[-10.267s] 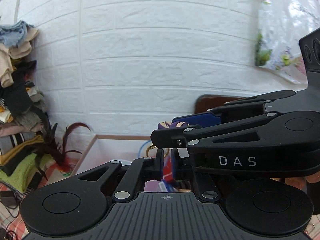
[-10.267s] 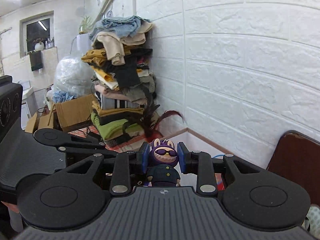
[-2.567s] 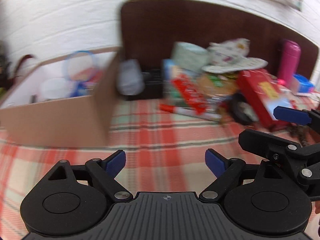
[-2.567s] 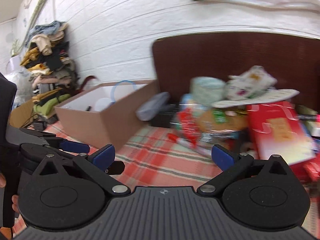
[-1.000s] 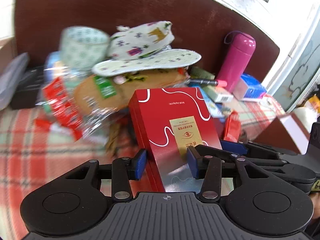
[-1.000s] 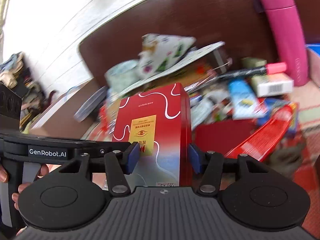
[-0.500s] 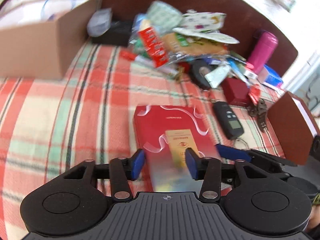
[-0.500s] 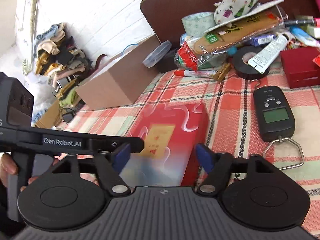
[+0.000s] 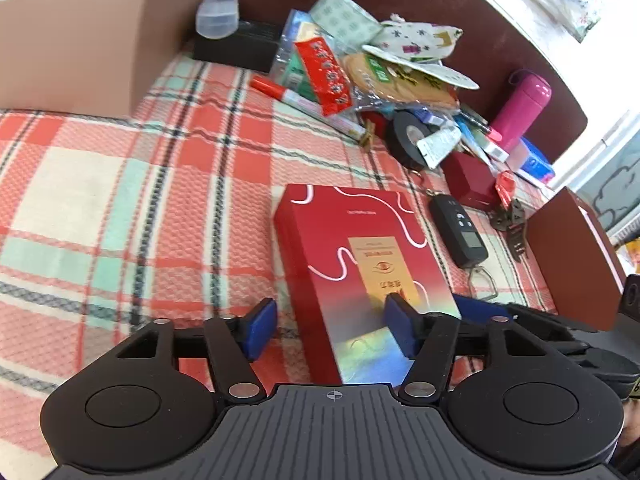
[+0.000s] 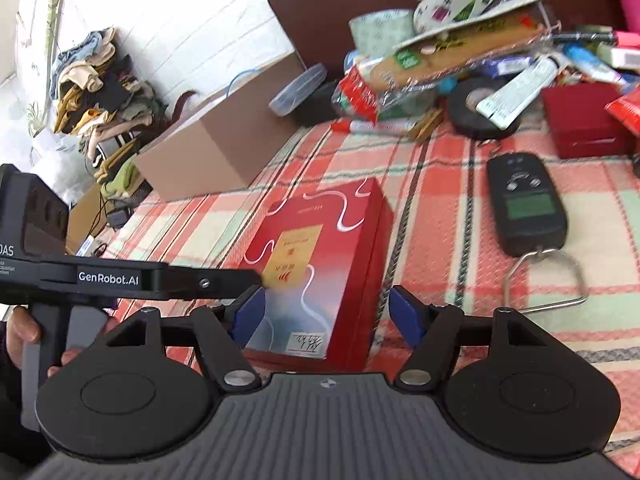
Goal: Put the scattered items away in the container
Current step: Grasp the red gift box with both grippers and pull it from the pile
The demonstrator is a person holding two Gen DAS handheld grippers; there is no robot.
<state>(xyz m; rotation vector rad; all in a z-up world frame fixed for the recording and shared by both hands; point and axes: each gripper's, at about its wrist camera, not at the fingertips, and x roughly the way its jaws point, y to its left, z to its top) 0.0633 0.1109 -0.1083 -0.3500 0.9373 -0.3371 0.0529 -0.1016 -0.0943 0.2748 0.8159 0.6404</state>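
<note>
A flat red box with white wavy lines (image 9: 352,248) lies on the plaid cloth; it also shows in the right wrist view (image 10: 320,256). My left gripper (image 9: 332,326) is open, its fingers astride the box's near end, not pressing it. My right gripper (image 10: 326,312) is open around the same near end from the right. The brown cardboard container (image 9: 84,36) stands at the far left and shows in the right wrist view (image 10: 216,140) too. A pile of scattered items (image 9: 380,72) lies against the dark headboard.
A black hanging scale (image 10: 524,204) lies right of the red box. A small dark red case (image 10: 580,120), a black tape roll (image 9: 408,136), a red marker (image 9: 304,106), keys (image 9: 512,220) and a pink bottle (image 9: 520,110) lie nearby. A brown panel (image 9: 568,256) stands at the right.
Both grippers pulled the red box off the pile toward me and set it flat on the cloth. Both have now opened and released it.
</note>
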